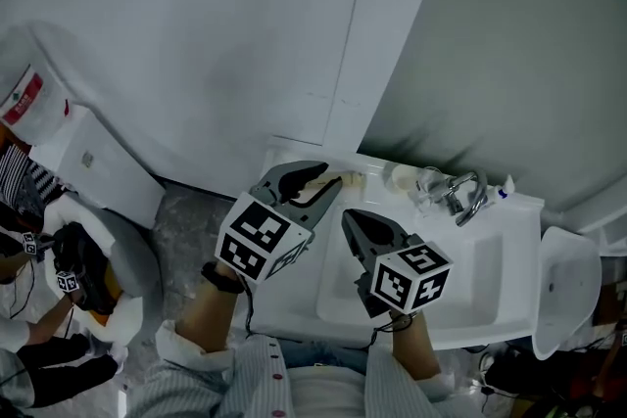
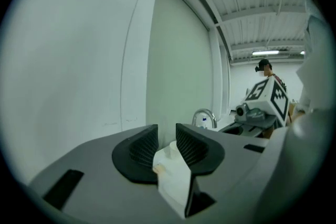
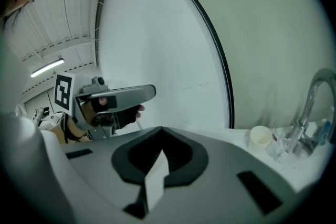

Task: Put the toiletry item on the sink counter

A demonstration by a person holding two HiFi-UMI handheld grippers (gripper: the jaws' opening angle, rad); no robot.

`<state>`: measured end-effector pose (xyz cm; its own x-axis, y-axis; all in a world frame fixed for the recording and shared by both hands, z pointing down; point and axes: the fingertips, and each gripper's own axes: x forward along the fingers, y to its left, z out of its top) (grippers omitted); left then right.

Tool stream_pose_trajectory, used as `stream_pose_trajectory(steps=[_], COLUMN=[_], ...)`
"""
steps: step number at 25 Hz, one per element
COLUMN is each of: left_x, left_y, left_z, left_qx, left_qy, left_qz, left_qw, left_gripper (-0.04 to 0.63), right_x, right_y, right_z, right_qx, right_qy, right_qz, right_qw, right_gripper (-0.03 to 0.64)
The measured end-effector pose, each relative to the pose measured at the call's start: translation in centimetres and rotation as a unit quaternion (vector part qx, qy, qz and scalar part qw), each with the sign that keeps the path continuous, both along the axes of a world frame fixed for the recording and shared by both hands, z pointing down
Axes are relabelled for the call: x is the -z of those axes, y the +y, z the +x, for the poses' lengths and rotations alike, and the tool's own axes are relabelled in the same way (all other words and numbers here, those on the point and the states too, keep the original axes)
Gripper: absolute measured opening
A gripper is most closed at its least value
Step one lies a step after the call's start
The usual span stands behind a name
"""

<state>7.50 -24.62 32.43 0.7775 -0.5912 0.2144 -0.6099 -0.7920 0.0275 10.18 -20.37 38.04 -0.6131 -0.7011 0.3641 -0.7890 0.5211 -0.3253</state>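
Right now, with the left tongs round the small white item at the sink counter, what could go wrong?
1. The left gripper is closing its tongs with the small white toiletry item only between their tips, so it could slip out.
2. The cream round cup and crumpled clear plastic sit nearby on the white sink counter; a slip might knock them.
3. The right gripper, shut, hangs close beside: they could bump.

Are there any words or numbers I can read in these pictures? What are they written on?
No text here can be read.
Red label on the white thing at the far left of the head view: it has print, but it is too small and blurred to read.
Two cubes: black-and-white square patterns only, no letters or numbers.
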Motion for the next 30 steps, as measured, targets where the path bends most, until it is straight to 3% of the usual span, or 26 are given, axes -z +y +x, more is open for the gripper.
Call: stream_pose_trajectory(steps=[4, 10, 16, 30], left_x=[2.5, 4.7, 5.7, 3.7], left_y=[2.1, 5.0, 7.5, 9.6], left_z=[-0.5, -0.8, -0.8, -1.3], left_qx=[0.011, 0.031, 0.038, 0.040], left_qy=[0.052, 0.090, 0.107, 0.103], left_qz=[0.003, 0.011, 0.006, -0.020], left_qw=[0.9986, 0.9954, 0.9936, 0.9936], left_gripper=[0.093, 0.035, 0.025, 0.017], right_x=[2.5, 6.7, 8.8, 8.4], right_y=[0.6, 1.5, 2.7, 4.1], right_z=[-0.2, 0.1, 0.2, -0.7], right_qx=[-0.005, -0.017, -0.019, 0.006], right_qy=[0.001, -0.006, -0.008, -0.005], right_qz=[0.037, 0.100, 0.135, 0.132], right_qw=[0.999, 0.995, 0.991, 0.991], right_gripper=[0.011, 0.009, 0.009, 0.009])
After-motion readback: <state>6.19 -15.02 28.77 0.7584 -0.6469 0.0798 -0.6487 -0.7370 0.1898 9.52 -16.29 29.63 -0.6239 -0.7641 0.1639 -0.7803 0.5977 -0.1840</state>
